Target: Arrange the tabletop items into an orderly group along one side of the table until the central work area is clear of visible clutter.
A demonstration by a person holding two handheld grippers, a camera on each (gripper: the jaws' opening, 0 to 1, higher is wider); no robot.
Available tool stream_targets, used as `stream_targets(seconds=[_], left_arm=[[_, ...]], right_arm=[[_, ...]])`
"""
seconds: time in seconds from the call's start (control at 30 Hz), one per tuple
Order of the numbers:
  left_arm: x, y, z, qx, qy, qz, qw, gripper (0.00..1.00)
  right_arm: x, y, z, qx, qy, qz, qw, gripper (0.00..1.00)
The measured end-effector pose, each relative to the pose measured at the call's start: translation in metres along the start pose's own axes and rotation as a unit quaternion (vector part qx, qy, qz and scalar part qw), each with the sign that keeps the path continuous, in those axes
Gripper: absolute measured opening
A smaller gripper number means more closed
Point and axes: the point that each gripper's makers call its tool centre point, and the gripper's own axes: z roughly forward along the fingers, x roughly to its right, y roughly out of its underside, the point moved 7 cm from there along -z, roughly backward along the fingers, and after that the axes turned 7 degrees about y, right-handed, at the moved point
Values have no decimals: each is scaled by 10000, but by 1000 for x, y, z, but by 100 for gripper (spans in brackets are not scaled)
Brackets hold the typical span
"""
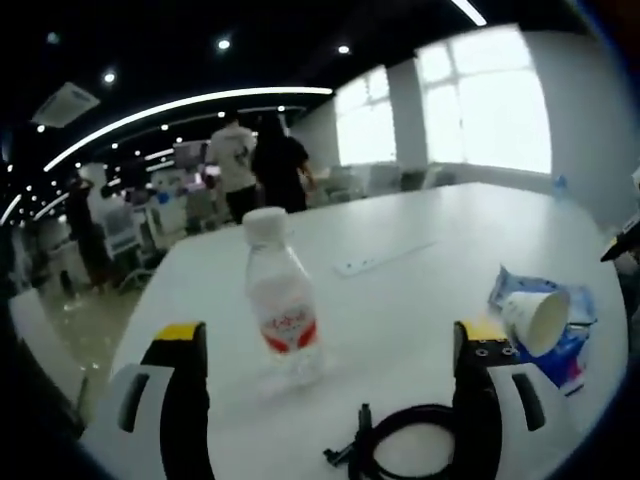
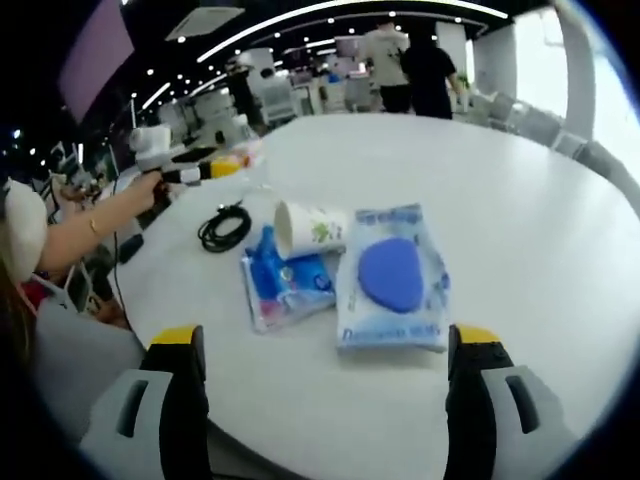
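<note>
Black cable (image 1: 415,440) partly cut off between spread left gripper (image 1: 335,350); right gripper (image 2: 325,355) spread too.

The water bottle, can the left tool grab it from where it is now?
Probably yes. The water bottle stands upright on the table, straight ahead between the open jaws of the left tool, with nothing in between. The black cable lies lower, off to one side.
</note>
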Motion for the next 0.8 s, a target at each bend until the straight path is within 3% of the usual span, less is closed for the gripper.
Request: stream_targets(seconds=[0.3, 0.43, 0.67, 0.8], left_arm=[[19, -6, -17, 32, 335, 188, 9993, 99], [28, -2, -24, 97, 526, -161, 9984, 99], [40, 7, -33, -6, 694, -199, 9974, 99], [46, 7, -37, 12, 787, -188, 9967, 99]], right_arm=[[-11, -20, 10, 87, -181, -167, 9997, 99], [-13, -25, 15, 101, -218, -190, 9995, 99], [-15, -35, 26, 135, -200, 62, 9997, 99], [-19, -41, 32, 156, -259, -37, 9995, 99]])
